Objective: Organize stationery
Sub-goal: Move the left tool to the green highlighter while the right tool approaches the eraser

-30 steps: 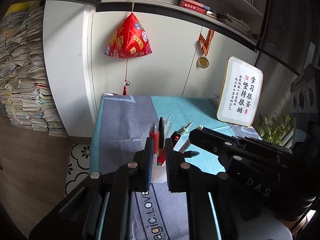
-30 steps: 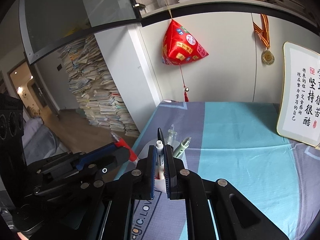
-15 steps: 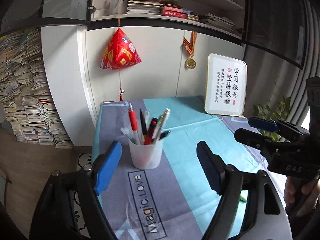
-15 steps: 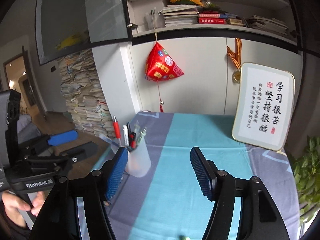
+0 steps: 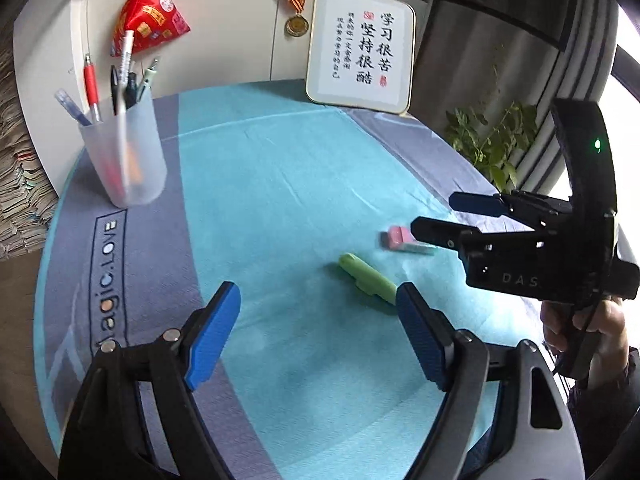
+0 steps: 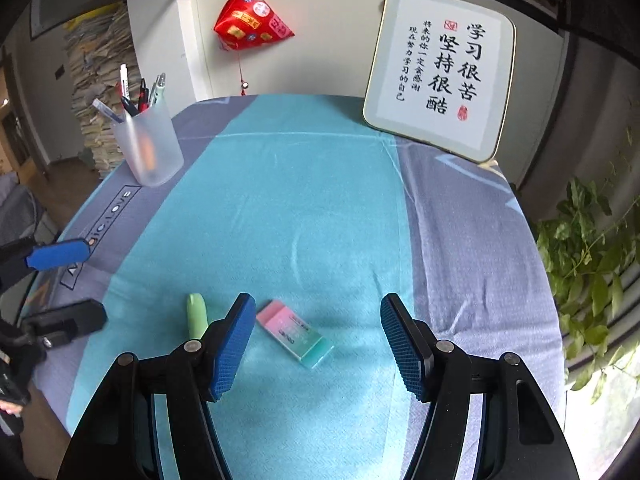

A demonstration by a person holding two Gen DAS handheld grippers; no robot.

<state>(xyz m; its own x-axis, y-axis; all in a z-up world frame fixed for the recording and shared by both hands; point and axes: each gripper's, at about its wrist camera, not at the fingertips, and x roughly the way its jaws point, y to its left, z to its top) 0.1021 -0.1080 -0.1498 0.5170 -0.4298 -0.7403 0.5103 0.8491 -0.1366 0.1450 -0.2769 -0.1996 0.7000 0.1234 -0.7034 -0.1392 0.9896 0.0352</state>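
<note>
Here, left tongs [image 5: 318, 332] released, blue pads spread wide over the teal middle band of the cloth-covered bench [image 5: 280, 184], nothing between them; jaws opened within the last second and steady since. Right tongs [image 6: 318, 342] likewise released, pads wide apart, hovering near the front edge of the bench above the pink-and-mint rectangular eraser [image 6: 295, 333], not touching it.

Eraser flat on the teal band, toward the front edge, nearer the left pad of the right tongs than the right one. Just beside it, on its left, a light green plastic pen cap or marker [image 6: 197, 316], lying flat, its near end hidden behind that pad. In the left wrist view the same green piece [image 5: 366, 278] just beyond the right pad of the left tongs, with the eraser [image 5: 400, 238] partly hidden behind the right tongs [image 5: 434, 220].

Frosted translucent plastic cup full of pens [image 5: 124, 152] upright near the back left corner, on the grey band, well apart from both loose pieces. White framed calligraphy plaque [image 6: 440, 72] leaning at the back right corner. Broad bare cloth between cup, plaque and front edge. Green leafy plant [image 6: 584, 264] off the right edge.
</note>
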